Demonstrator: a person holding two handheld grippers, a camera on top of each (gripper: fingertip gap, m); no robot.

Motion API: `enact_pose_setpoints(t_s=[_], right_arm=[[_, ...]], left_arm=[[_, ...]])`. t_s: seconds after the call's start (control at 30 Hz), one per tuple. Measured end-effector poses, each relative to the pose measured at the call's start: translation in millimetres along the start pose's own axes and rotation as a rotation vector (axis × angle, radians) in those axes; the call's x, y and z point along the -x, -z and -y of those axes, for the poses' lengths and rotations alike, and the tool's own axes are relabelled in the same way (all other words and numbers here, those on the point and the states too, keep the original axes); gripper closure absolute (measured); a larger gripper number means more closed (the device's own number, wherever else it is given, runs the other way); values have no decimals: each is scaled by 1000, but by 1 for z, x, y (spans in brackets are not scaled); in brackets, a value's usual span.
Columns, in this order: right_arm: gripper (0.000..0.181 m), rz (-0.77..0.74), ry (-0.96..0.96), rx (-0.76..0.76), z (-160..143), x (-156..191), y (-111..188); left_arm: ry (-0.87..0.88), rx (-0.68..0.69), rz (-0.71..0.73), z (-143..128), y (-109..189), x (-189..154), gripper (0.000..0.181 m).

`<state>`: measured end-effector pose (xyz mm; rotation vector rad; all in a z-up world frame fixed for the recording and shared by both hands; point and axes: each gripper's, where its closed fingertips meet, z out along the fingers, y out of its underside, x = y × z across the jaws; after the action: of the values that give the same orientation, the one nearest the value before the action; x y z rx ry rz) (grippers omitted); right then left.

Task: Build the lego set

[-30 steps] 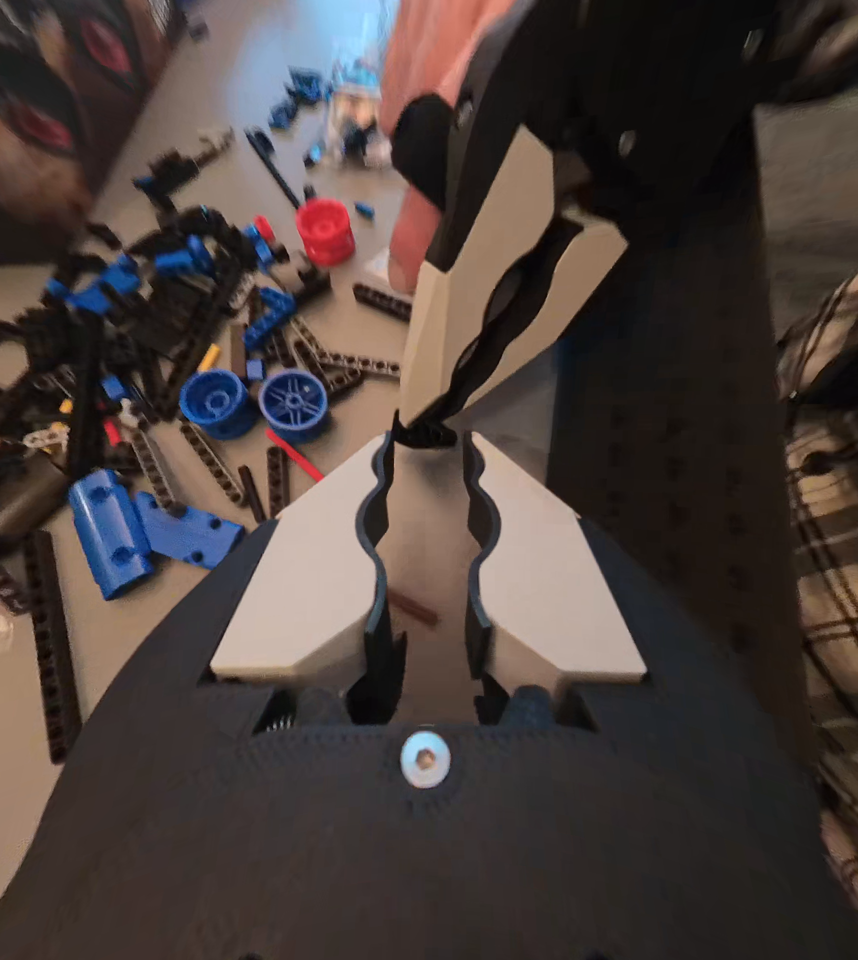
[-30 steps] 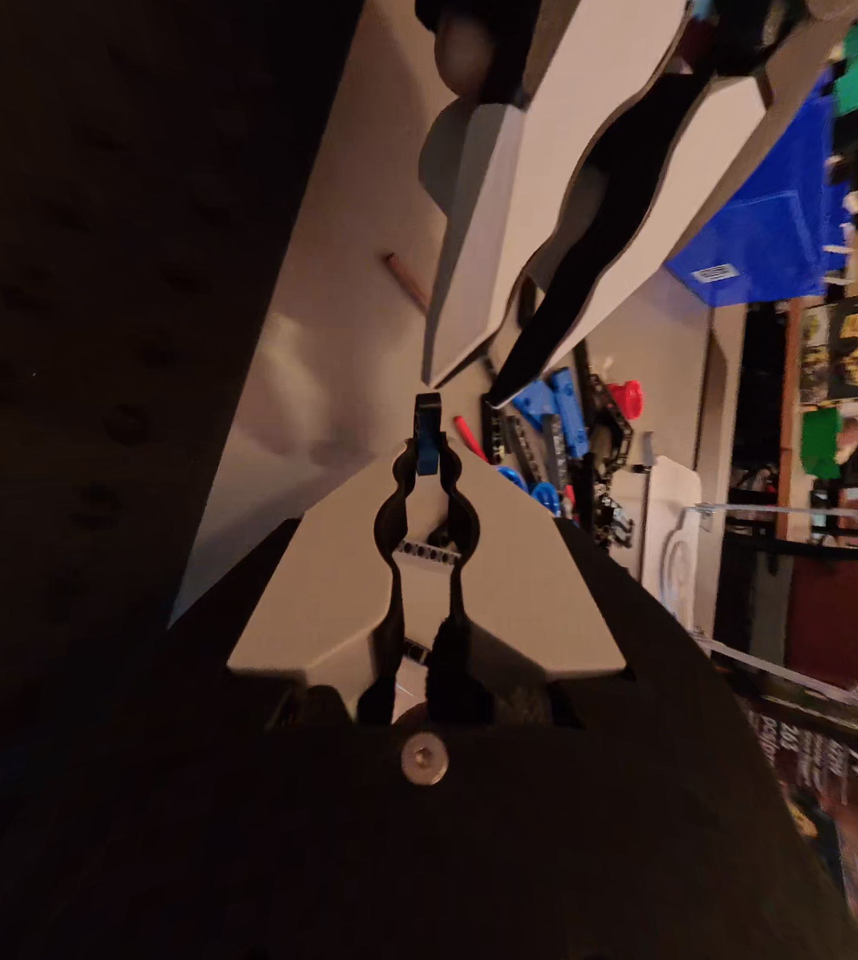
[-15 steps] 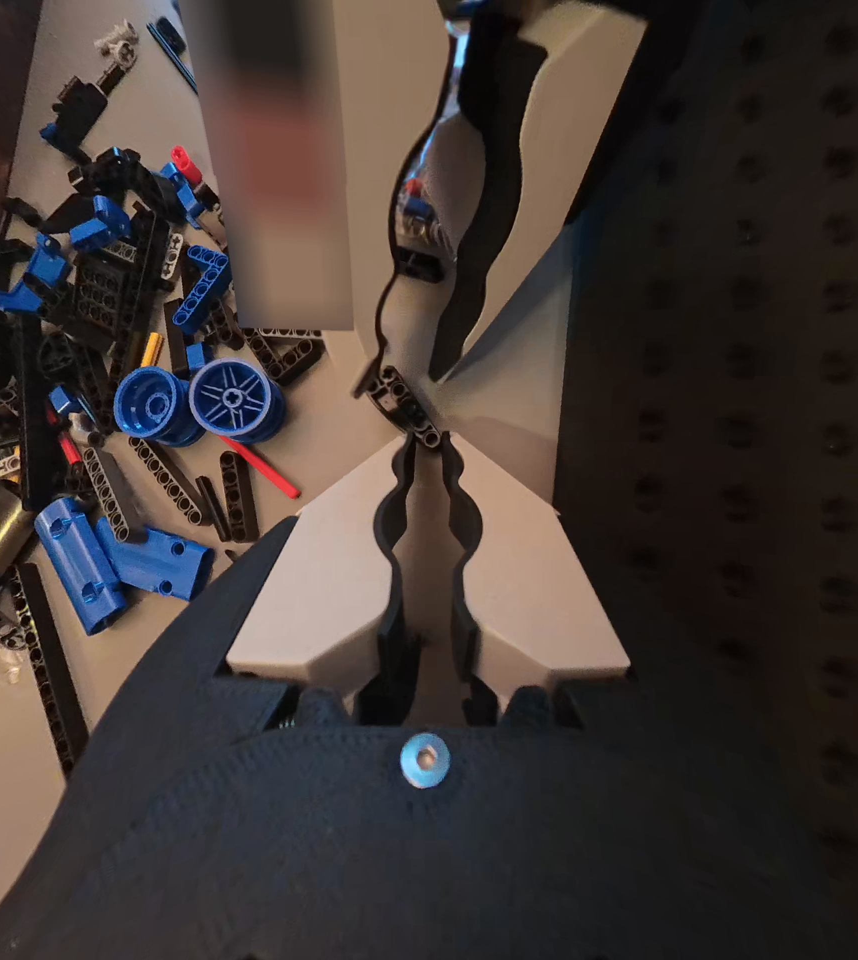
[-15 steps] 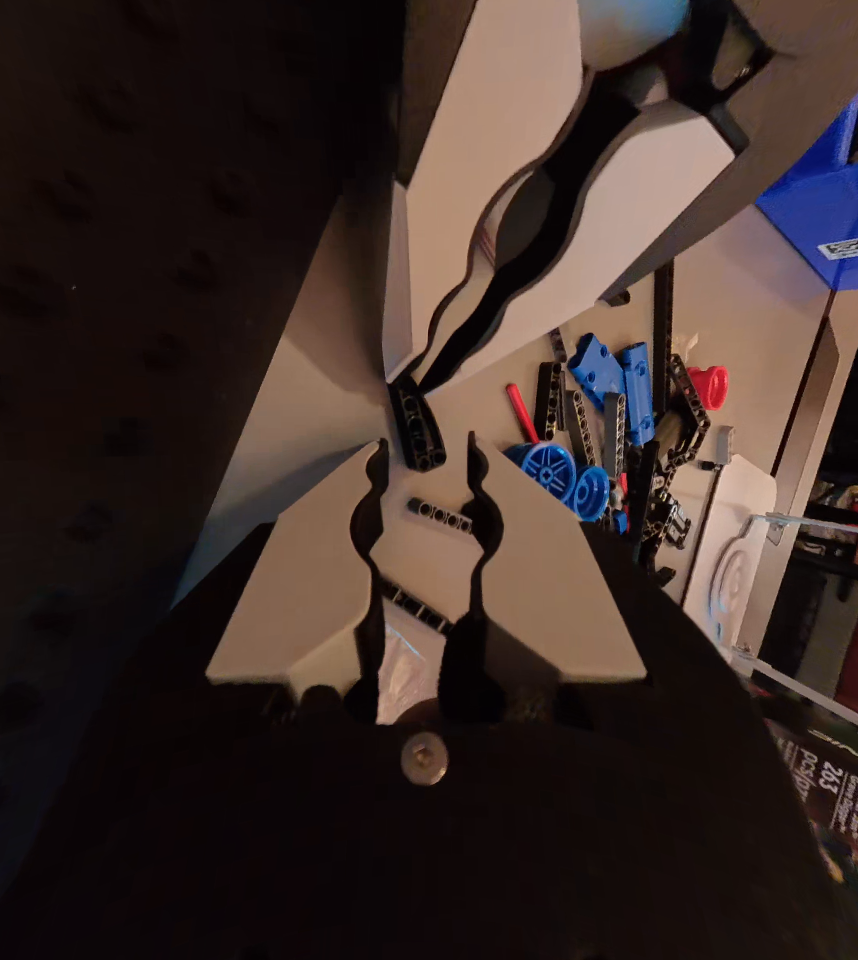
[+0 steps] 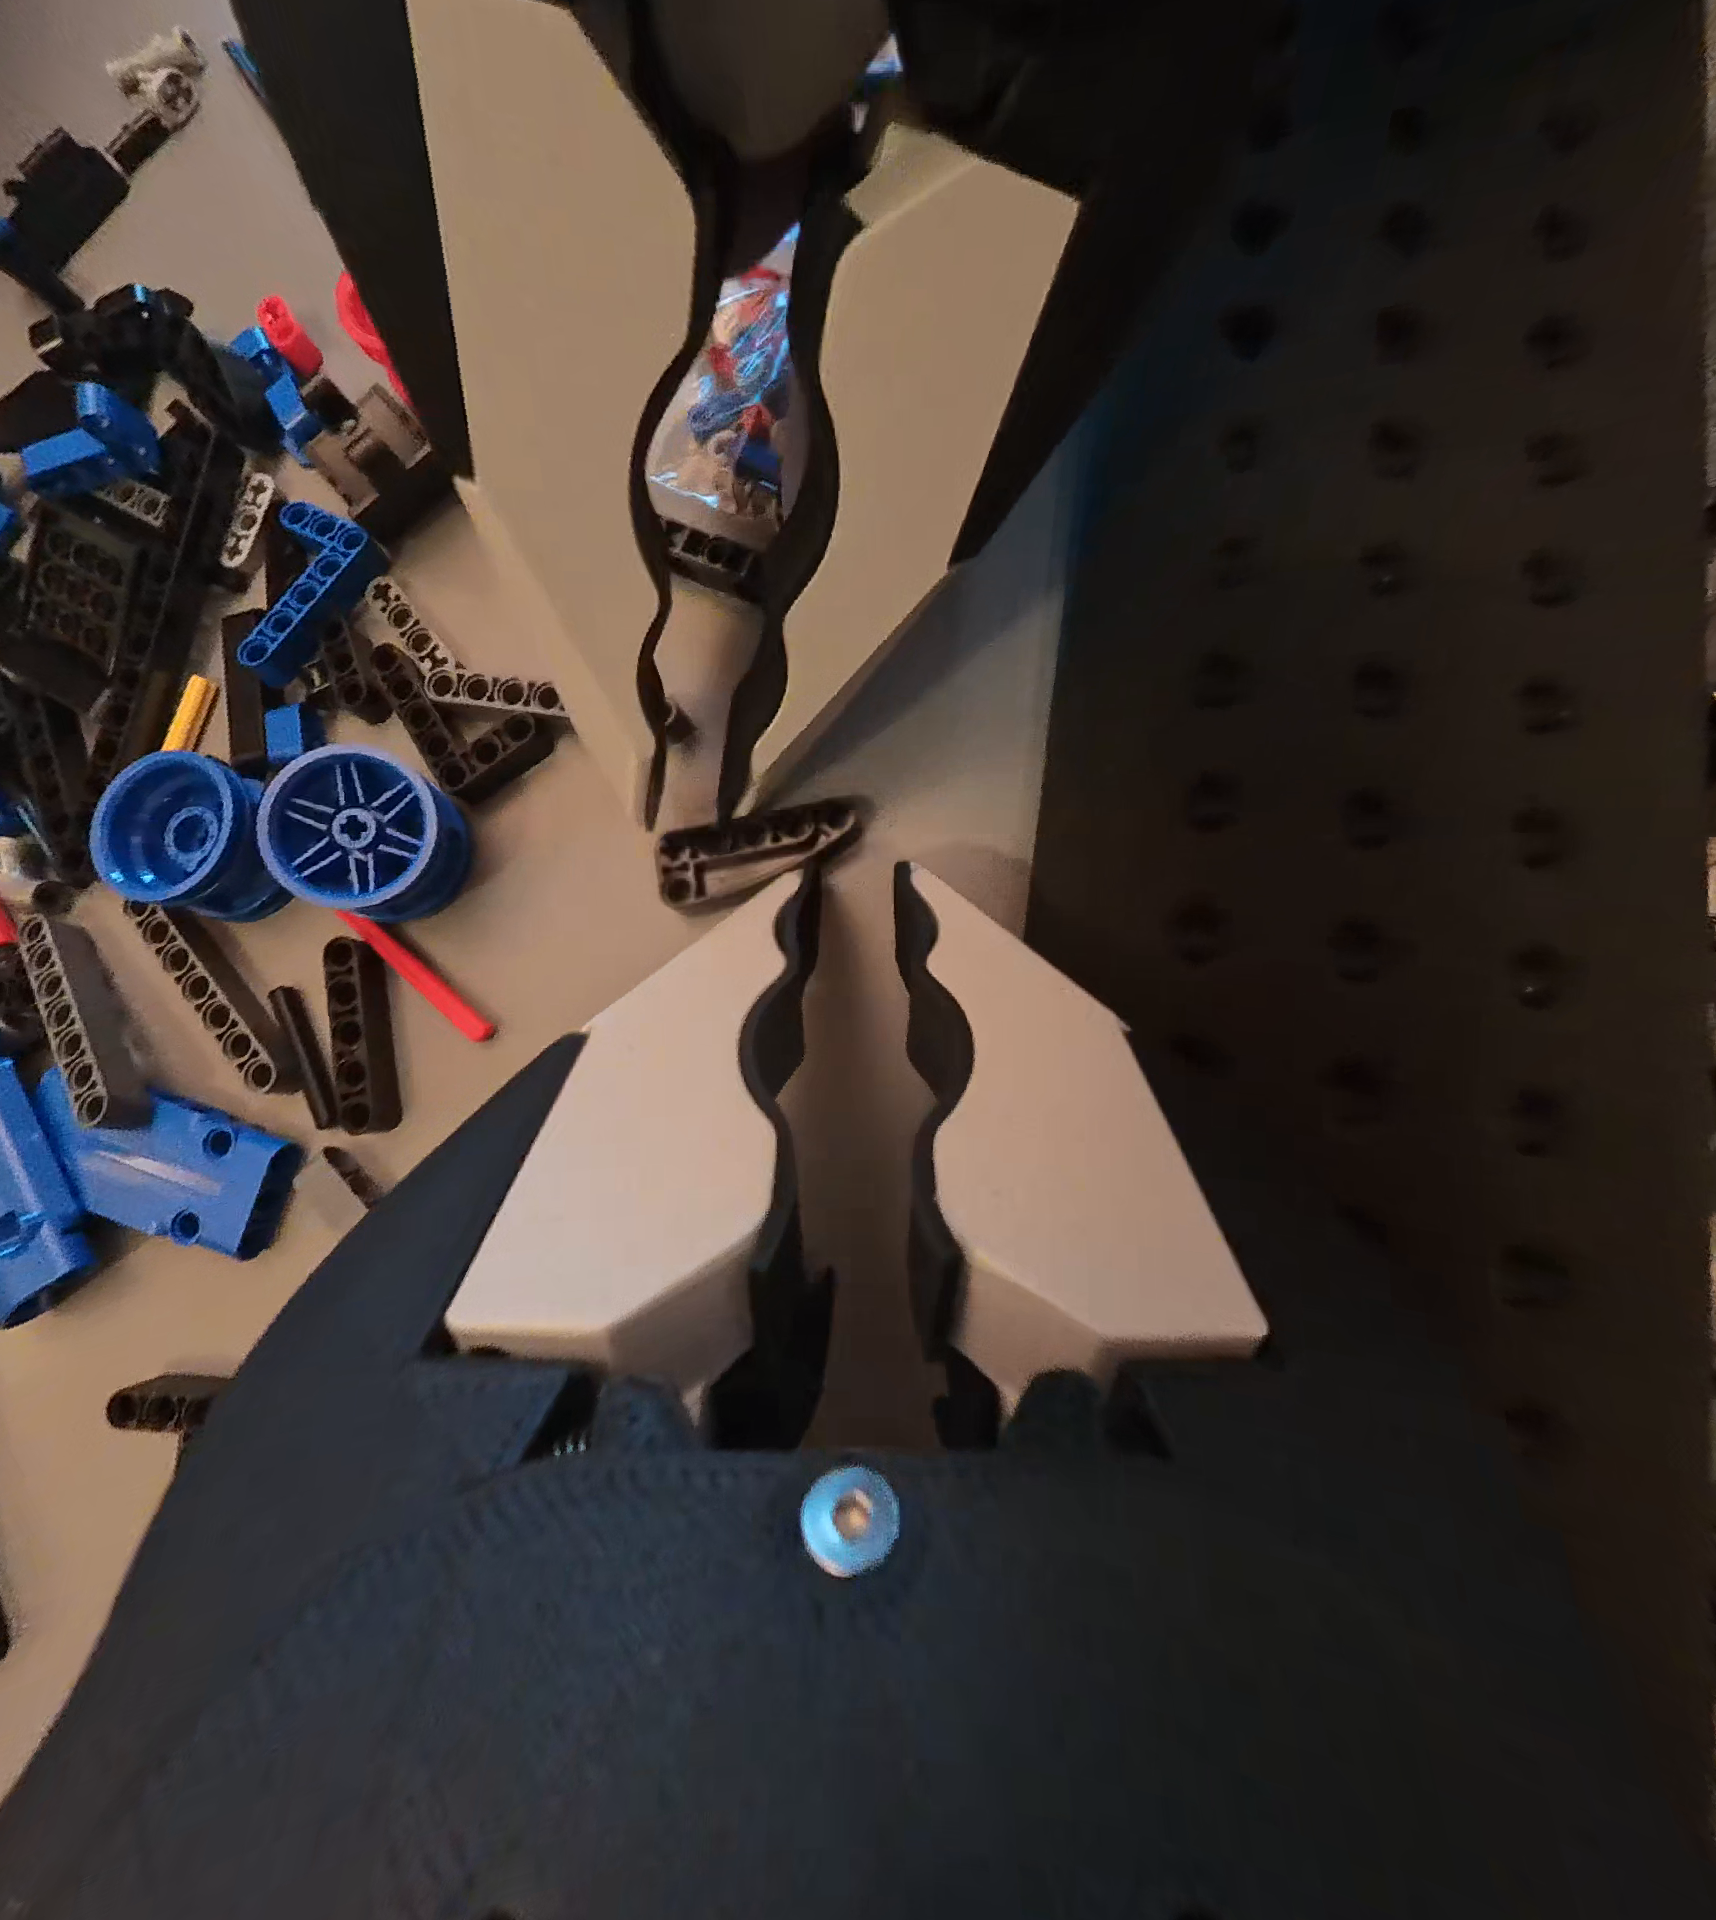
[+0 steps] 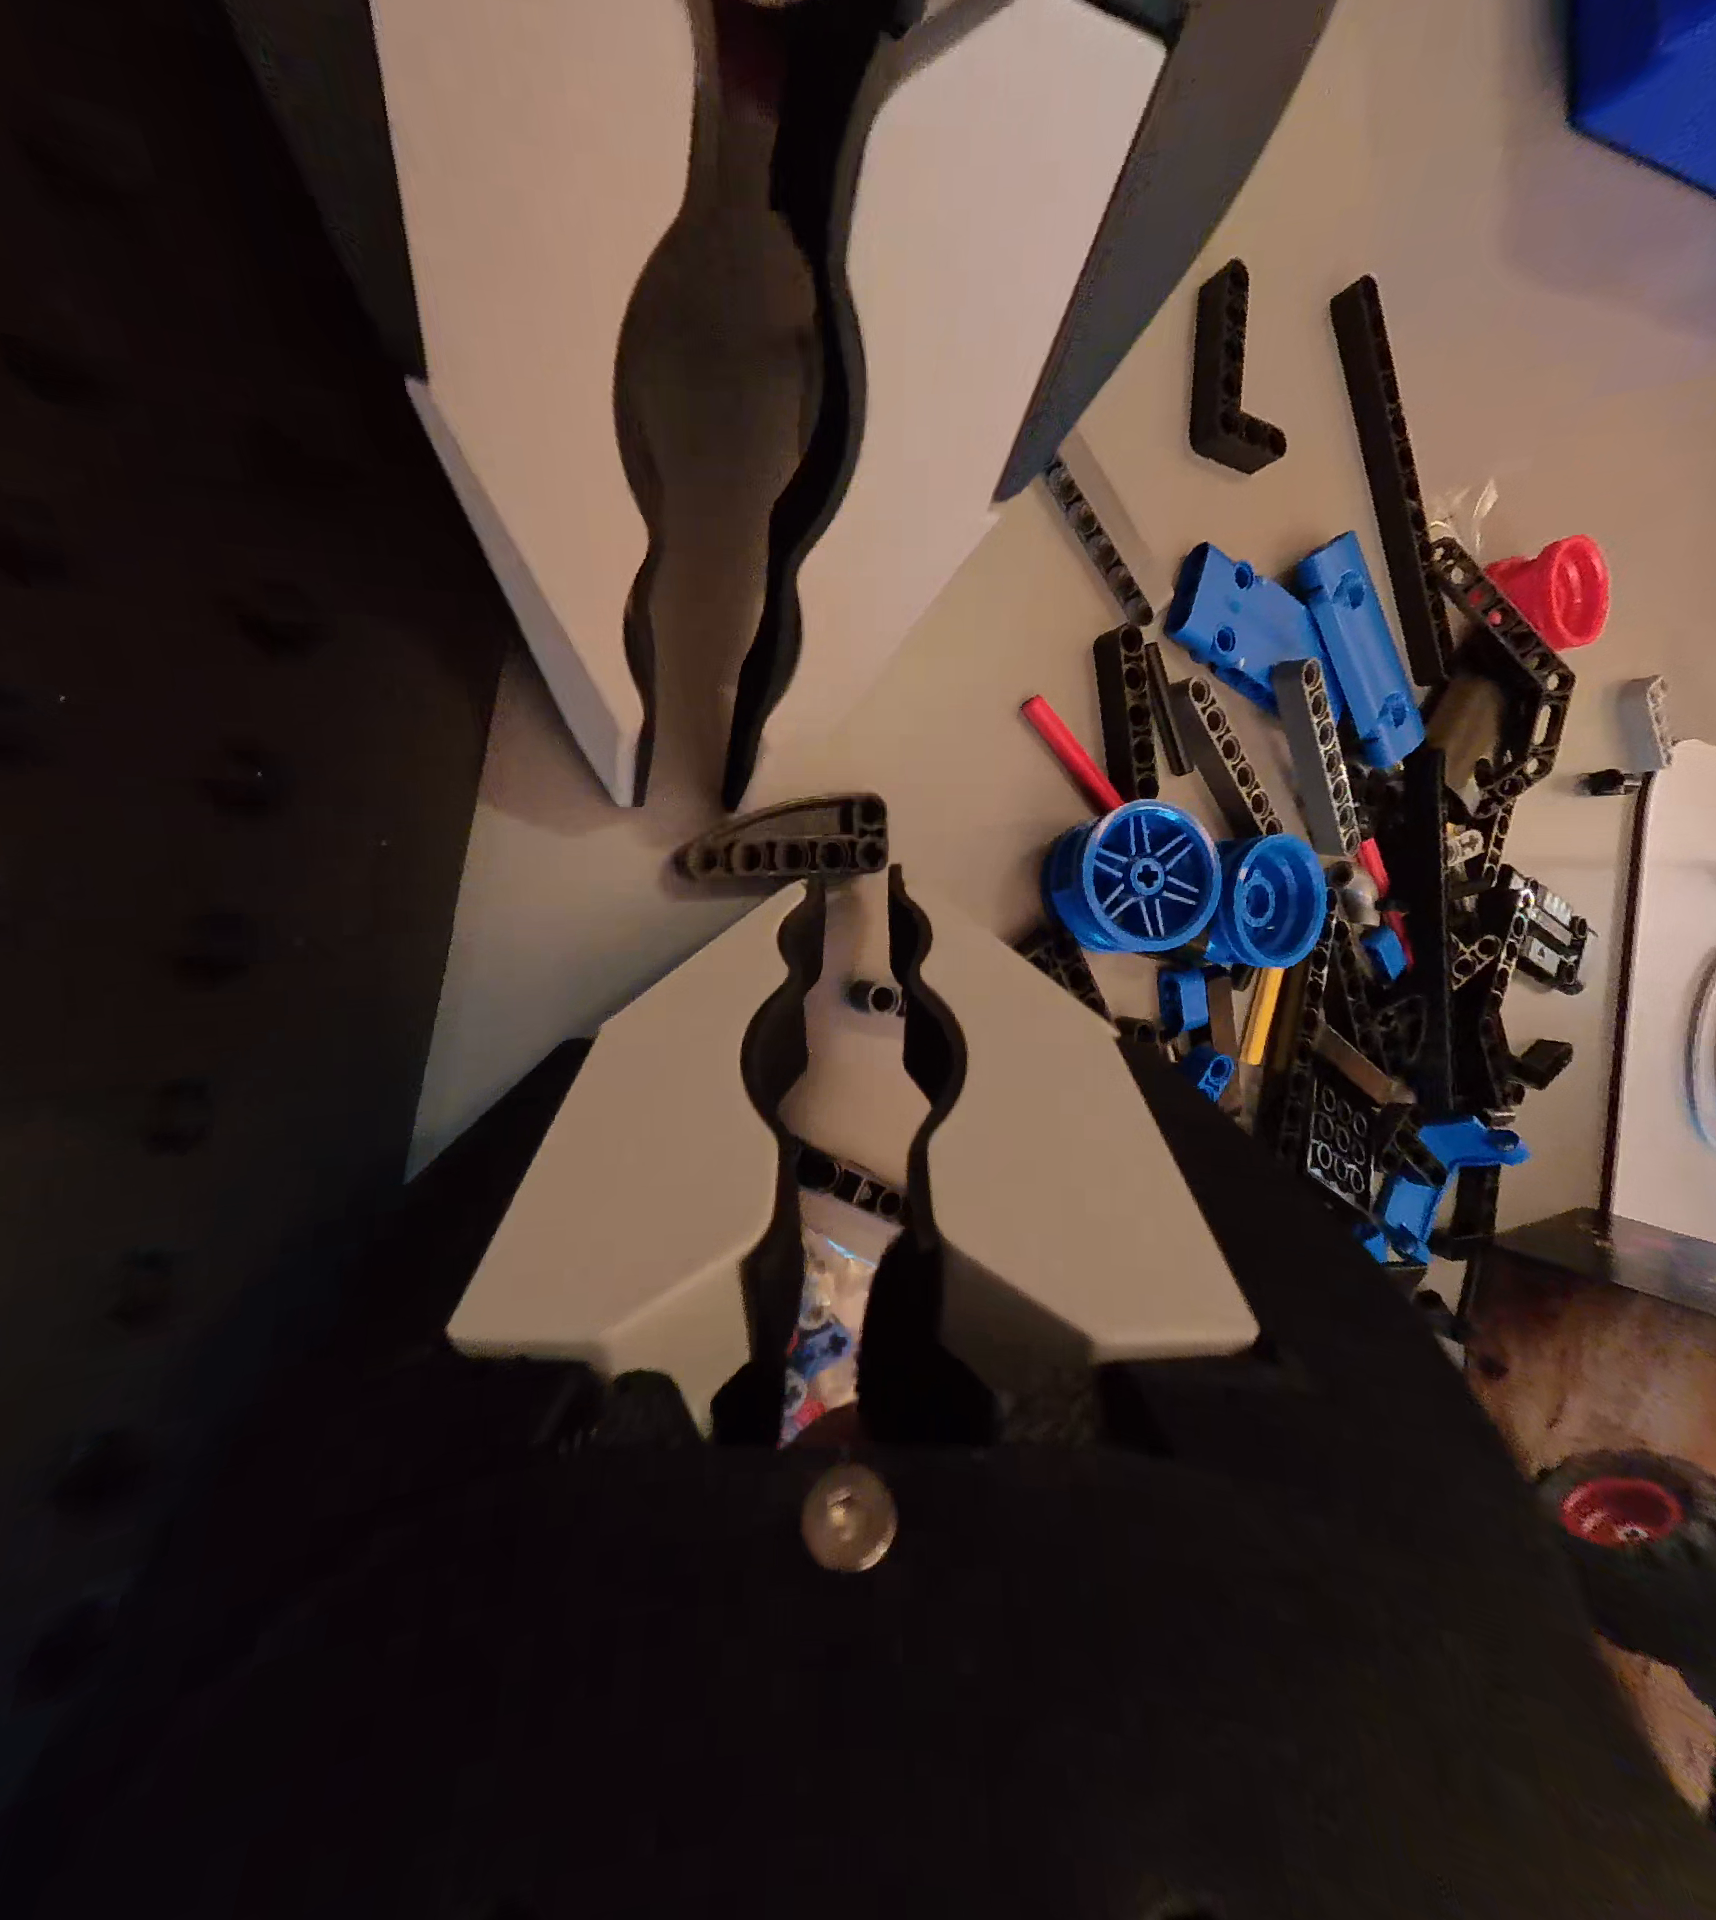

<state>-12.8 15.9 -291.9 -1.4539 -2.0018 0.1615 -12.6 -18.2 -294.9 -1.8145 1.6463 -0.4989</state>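
A black curved lego beam (image 5: 755, 847) lies flat on the pale table, between the tips of both grippers; it also shows in the right wrist view (image 6: 786, 847). My left gripper (image 5: 856, 878) is open and empty, its left fingertip right at the beam's edge. My right gripper (image 6: 856, 881) is open and empty, its tips just short of the beam. Each gripper faces the other across the beam. A small black pin (image 6: 875, 997) lies on the table between the right gripper's fingers.
A pile of black and blue lego parts with two blue wheels (image 5: 355, 831) and a red axle (image 5: 412, 977) lies beside the grippers. A black perforated board (image 5: 1353, 727) runs along the other side. A bag of small parts (image 5: 729, 416) lies behind the right gripper. My two grippers' fingertips are within a few centimetres of each other.
The right gripper, shut on a small piece a second ago, has opened. The left gripper, which held the black curved beam half a second ago, has let go; the beam now lies on the table.
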Motion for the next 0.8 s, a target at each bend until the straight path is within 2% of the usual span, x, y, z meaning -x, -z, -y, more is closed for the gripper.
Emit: enact_pose_setpoints(t_s=[0.17,0.3,0.47,0.8], right_arm=[[167,-30,-50,-28,0,-9,12],[167,-72,-127,-52,-10,-17,35],[167,-124,-221,-93,-22,-25,64],[167,-204,-311,-99,-49,-30,104]], left_arm=[[66,-58,39,-1,15,18,163],[66,-24,120,-12,24,39,152],[30,-4,120,-14,15,38,149],[21,-38,88,0,7,32,149]])
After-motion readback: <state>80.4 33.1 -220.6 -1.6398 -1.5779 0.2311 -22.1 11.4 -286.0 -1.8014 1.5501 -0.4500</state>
